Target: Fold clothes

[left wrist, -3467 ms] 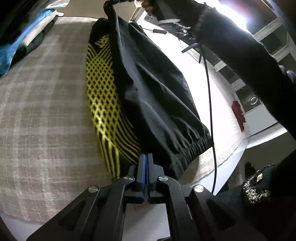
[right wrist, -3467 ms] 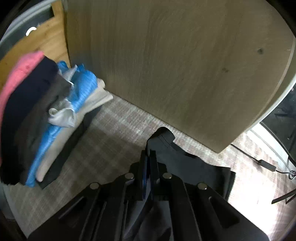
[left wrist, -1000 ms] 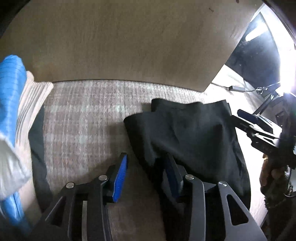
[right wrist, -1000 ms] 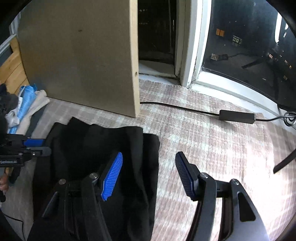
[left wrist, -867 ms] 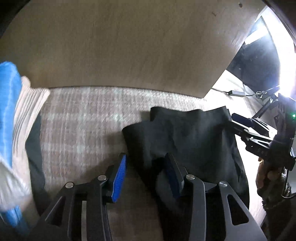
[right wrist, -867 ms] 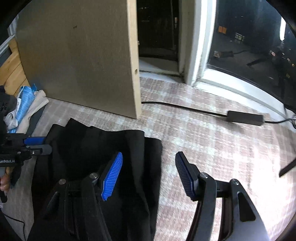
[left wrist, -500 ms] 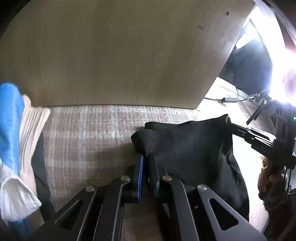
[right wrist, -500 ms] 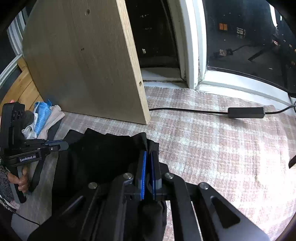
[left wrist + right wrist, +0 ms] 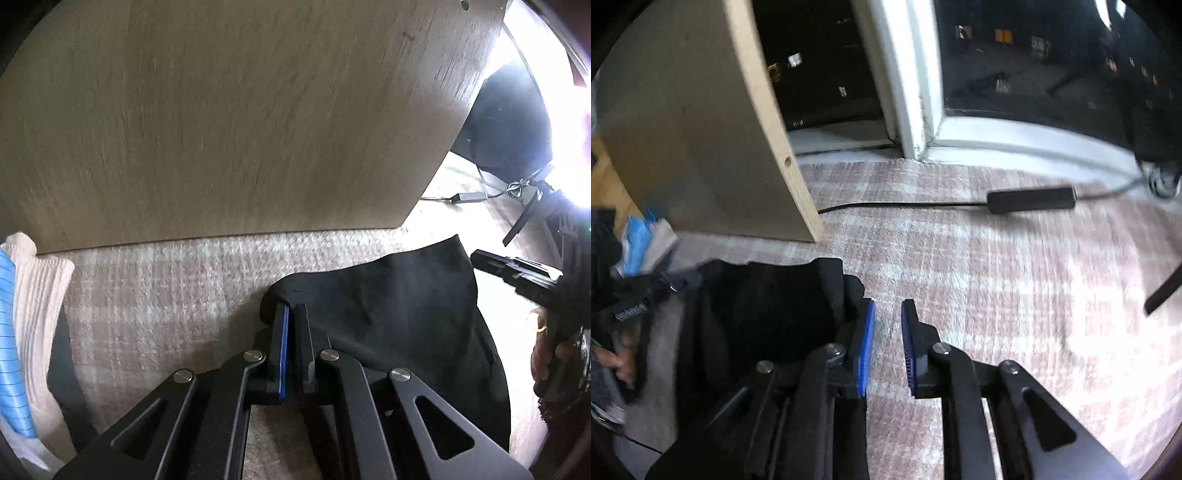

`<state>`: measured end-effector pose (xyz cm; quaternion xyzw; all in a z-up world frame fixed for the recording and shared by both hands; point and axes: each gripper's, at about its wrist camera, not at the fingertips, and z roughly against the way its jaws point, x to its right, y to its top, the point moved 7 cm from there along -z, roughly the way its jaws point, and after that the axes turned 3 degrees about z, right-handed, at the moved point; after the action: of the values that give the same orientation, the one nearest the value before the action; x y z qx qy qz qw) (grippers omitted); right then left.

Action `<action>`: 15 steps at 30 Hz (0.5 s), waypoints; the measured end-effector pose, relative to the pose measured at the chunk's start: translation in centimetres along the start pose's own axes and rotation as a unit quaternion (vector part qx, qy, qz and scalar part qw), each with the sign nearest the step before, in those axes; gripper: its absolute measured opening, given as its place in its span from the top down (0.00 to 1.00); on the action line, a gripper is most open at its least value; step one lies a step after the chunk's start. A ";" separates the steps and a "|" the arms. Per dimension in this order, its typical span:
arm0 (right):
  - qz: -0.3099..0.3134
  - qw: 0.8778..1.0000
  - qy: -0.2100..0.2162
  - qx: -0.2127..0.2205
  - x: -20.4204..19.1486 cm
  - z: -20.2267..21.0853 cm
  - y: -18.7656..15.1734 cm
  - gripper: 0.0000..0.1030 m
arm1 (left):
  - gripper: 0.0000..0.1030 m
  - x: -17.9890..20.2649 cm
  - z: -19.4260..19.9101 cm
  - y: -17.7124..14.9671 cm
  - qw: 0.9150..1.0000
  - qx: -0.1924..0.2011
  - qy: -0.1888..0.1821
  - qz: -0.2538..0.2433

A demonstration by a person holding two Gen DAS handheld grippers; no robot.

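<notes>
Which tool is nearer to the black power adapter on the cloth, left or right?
Right. The right tool sits at the garment's right edge, with the adapter just beyond it. The left tool grips the garment's far edge, farther away.

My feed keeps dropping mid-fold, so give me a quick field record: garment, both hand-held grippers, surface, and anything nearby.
garment: black garment, bunched on the plaid cloth
left hand-held gripper: shut on the garment's near-left corner
right hand-held gripper: jaws have just been opening; slightly apart, nothing between them, garment edge just beside its left finger
surface: plaid cloth
nearby: wooden board standing behind; folded clothes pile at left; black cable with adapter by the window frame
</notes>
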<state>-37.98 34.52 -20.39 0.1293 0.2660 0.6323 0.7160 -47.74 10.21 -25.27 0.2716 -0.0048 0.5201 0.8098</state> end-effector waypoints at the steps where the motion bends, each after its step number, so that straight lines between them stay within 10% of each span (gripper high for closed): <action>1: -0.011 1.000 0.018 0.010 0.1 0.6 -0.2 0.85 | 0.98 0.1 0.1 -0.1 1.000 0.001 0.001 -0.007; 7: 0.027 0.999 0.036 0.001 -1.8 0.7 -0.6 0.80 | 0.86 0.8 0.2 -0.5 1.000 -0.008 -0.004 -0.019; 9: 0.042 0.999 0.030 -0.013 -2.7 -0.6 -0.5 0.53 | 0.83 1.1 0.0 -0.4 1.000 -0.008 0.000 -0.019; 13: 0.106 0.990 -0.081 -0.044 -3.0 -2.6 -1.2 0.53 | 0.82 1.3 1.8 -1.2 1.000 -0.010 0.014 -0.019; 15: 0.069 0.996 -0.046 -0.043 -2.6 -0.7 -1.5 0.54 | 0.82 1.3 3.0 -1.8 1.000 -0.011 0.021 -0.019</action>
<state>-37.27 31.63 -21.13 0.1459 0.1960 0.6845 0.6868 -44.79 9.34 -23.12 0.2522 0.0115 0.5102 0.8221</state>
